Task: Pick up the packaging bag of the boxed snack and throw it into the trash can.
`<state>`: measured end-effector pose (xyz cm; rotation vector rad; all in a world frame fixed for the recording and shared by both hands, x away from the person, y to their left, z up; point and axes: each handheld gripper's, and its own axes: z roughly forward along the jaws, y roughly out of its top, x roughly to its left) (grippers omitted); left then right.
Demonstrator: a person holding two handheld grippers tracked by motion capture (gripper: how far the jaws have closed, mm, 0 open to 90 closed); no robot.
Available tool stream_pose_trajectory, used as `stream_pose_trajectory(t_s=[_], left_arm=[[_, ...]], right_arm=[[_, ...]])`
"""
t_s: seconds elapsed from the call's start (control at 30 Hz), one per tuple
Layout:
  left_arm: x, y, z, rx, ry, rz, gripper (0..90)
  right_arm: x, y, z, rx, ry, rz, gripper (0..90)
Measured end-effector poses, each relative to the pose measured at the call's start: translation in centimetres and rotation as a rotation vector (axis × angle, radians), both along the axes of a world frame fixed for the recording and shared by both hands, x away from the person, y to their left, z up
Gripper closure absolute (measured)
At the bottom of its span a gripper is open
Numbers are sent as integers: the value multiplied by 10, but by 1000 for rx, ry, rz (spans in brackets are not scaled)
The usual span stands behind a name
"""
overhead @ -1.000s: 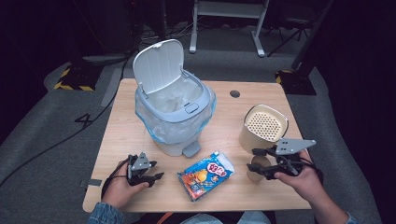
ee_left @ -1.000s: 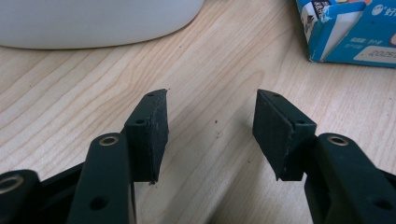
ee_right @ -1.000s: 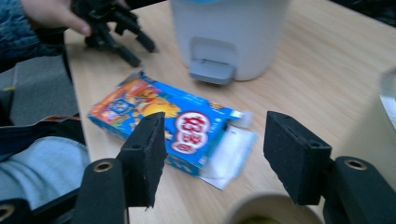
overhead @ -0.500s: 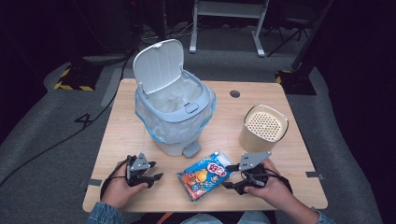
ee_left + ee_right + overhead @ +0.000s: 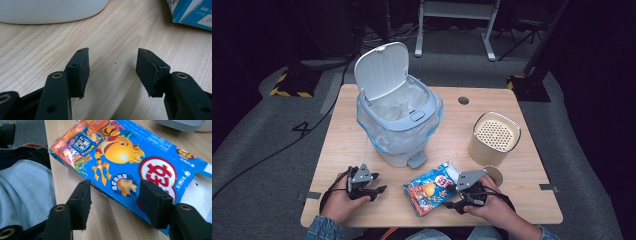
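A flattened blue and orange snack box (image 5: 430, 188) (image 5: 130, 167) lies near the table's front edge. My right gripper (image 5: 454, 203) (image 5: 113, 202) is open just at the box's near edge, one jaw over the printed face, the other over bare wood. My left gripper (image 5: 378, 190) (image 5: 112, 72) rests open on the table to the left, nothing between its jaws; a corner of the box (image 5: 190, 11) shows at its upper right. A grey pedal bin (image 5: 398, 120) with a clear liner stands behind, its lid (image 5: 381, 70) raised.
A tan cylindrical container with a perforated top (image 5: 493, 138) stands at the right. A small round hole (image 5: 463, 100) sits in the wooden table (image 5: 532, 165) at the back. The bin's pedal (image 5: 417, 161) points toward the box. A person's clothing (image 5: 22, 195) lies beyond the front edge.
My right gripper has moved left from beside the tan container to the snack box's right end. The left gripper has stayed put.
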<state>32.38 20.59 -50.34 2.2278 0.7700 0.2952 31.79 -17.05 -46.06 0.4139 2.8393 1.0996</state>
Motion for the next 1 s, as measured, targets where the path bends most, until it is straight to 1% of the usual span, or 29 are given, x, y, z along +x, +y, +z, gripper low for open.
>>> stream_pose_trajectory(t_s=[0.07,0.13,0.2,0.23,0.27,0.33,0.37,0.43,0.5,0.57,0.6,0.63,0.7,0.8,0.9,1.0], left_arm=[[0,0,0,0,0,0,448],[0,0,0,0,0,0,448],[0,0,0,0,0,0,448],[0,0,0,0,0,0,448],[0,0,0,0,0,0,447],[0,0,0,0,0,-1,447],[0,0,0,0,0,-1,447],[0,0,0,0,0,-1,446],[0,0,0,0,0,-1,446],[0,0,0,-1,1,-1,445],[0,0,0,-2,1,-2,445],[0,0,0,-2,2,-2,445],[0,0,0,-1,1,-1,445],[0,0,0,0,1,-2,444],[0,0,0,-3,2,-2,444],[0,0,0,-4,4,-3,444]], right_arm=[[-2,2,0,-22,-32,16,452],[-3,2,1,-47,-55,36,457],[-3,1,2,-76,-90,26,457],[-1,-1,2,-98,-120,18,457],[1,-3,0,-120,-142,9,467],[2,-4,-1,-115,-135,5,476],[3,-5,-1,-109,-136,4,502],[3,-5,-1,-115,-143,8,555],[3,-4,-2,-105,-129,25,635],[2,-3,-2,-100,-126,55,699],[2,-3,-2,-100,-126,55,699],[2,-3,-2,-94,-120,61,719],[2,-1,-2,-91,-107,87,751],[-1,3,-2,-89,-103,147,814],[-7,7,2,-74,-104,188,871],[-10,8,9,-50,-95,204,899]])
